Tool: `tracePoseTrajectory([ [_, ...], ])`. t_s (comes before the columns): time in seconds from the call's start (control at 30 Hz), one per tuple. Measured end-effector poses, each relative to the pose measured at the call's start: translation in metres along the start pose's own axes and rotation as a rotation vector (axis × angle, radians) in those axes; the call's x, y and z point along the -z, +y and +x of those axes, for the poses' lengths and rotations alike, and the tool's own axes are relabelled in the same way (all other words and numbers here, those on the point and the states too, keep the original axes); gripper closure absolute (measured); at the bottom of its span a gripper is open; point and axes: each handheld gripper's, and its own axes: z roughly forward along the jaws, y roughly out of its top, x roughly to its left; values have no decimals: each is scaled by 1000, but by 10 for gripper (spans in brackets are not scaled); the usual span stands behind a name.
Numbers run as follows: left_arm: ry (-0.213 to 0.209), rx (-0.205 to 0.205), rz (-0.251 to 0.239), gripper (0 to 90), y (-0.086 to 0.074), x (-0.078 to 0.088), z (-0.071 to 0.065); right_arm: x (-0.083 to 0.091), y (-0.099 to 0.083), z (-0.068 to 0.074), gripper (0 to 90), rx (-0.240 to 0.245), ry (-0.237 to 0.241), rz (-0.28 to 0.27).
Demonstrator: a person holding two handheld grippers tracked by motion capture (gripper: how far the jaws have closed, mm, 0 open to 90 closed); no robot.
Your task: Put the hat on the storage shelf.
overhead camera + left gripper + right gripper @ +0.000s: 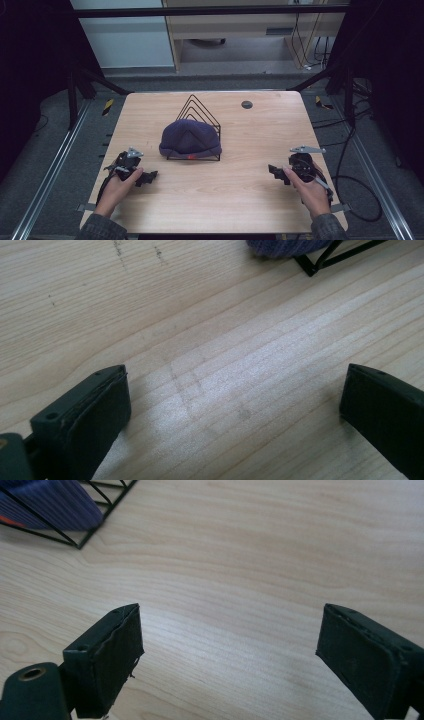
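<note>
Both tongs gape wide, nothing gripped: left tongs and right tongs sit low over bare tabletop. Purple beanie is draped on black wire rack mid-tabletop, between them, well apart from either.

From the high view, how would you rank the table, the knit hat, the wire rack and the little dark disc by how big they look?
1. table
2. wire rack and knit hat: much alike, no clear order
3. dark disc
</note>
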Motion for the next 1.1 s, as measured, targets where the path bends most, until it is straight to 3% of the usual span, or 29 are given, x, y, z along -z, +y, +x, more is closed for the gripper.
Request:
tracePoseTrajectory([
  [0.17, -6, -6, 1, 0, 0, 0, -1, -15, -12, 1, 109, -13, -6, 15],
  [0.57, -12, -12, 1, 0, 1, -1, -3, -32, -23, 11, 91, 26, -14, 49],
  [0.7, -15, -14, 1, 0, 2, -1, -3, -33, -26, 16, 74, 66, -27, 46],
  [0.93, -16, -21, 4, 0, 2, -1, -4, -37, -35, 24, 28, 180, -76, 23],
  [1.1, -16, -24, 6, 0, 1, 0, -6, -37, -37, 25, 27, 183, -69, 7],
])
